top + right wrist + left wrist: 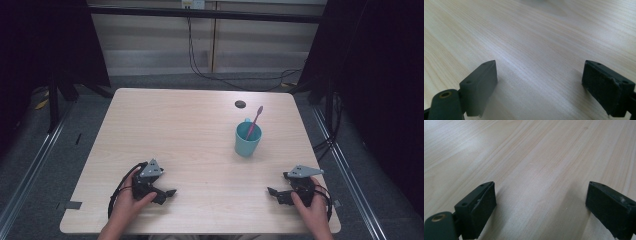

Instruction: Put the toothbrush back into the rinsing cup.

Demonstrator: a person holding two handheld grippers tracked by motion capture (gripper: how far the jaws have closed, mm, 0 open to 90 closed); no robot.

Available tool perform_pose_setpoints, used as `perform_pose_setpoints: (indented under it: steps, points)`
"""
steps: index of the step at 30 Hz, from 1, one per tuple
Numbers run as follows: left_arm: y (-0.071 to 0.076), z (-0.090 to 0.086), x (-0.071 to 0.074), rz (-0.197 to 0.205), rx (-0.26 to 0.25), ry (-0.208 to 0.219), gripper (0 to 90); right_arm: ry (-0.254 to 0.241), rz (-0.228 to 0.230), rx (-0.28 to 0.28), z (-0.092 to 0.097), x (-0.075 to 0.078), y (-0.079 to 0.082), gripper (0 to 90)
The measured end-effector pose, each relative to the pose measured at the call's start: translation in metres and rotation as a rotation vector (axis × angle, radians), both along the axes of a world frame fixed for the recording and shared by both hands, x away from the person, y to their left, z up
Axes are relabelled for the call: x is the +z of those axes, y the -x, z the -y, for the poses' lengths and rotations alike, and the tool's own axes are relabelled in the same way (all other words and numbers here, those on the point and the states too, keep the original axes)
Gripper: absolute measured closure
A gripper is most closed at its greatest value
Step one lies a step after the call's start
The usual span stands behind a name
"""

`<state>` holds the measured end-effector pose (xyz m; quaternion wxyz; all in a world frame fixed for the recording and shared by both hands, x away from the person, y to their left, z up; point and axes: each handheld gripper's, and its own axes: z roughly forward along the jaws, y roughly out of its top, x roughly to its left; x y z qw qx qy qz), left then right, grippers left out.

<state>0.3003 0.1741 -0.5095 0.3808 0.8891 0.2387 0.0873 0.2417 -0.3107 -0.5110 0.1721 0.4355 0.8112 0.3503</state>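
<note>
**Both hand-held grippers parked, cup and toothbrush untouched**

Step in hand: neither a start nor a finish can be ruled out. The left hand-held gripper (167,193) rests low on the worktop (165,125) at lower left of the high view, jaws apart with nothing but bare wood between them. The right hand-held gripper (272,192) sits at lower right, jaws likewise wide apart and empty. Each points inward toward the middle of the frame.

Things concerned: a teal cup (247,139) stands upright right of centre, well apart from both grippers. A pink toothbrush (255,121) stands in it, leaning to the upper right, its top end clear of the rim.

Next move, as I judge it: if work is to follow, the right gripper is the nearer; it would need to lift, travel up the frame and close on the thin handle without tipping the cup.

Hard to make out: the toothbrush's lower end is hidden inside the cup, and which end is up is too small to tell. A small dark round spot (240,104) beyond the cup cannot be identified. Both forearms are cut off at the bottom edge.
</note>
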Motion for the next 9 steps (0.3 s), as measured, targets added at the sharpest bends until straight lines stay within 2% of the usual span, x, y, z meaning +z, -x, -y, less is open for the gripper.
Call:
perform_pose_setpoints:
  steps: [9]
  points:
    - [0.0001, -0.0004, 0.0003, 0.002, -0.001, -0.006, 9.2, 0.003, 0.001, -0.007, -0.0011, -0.0001, 0.0000, 11.8]
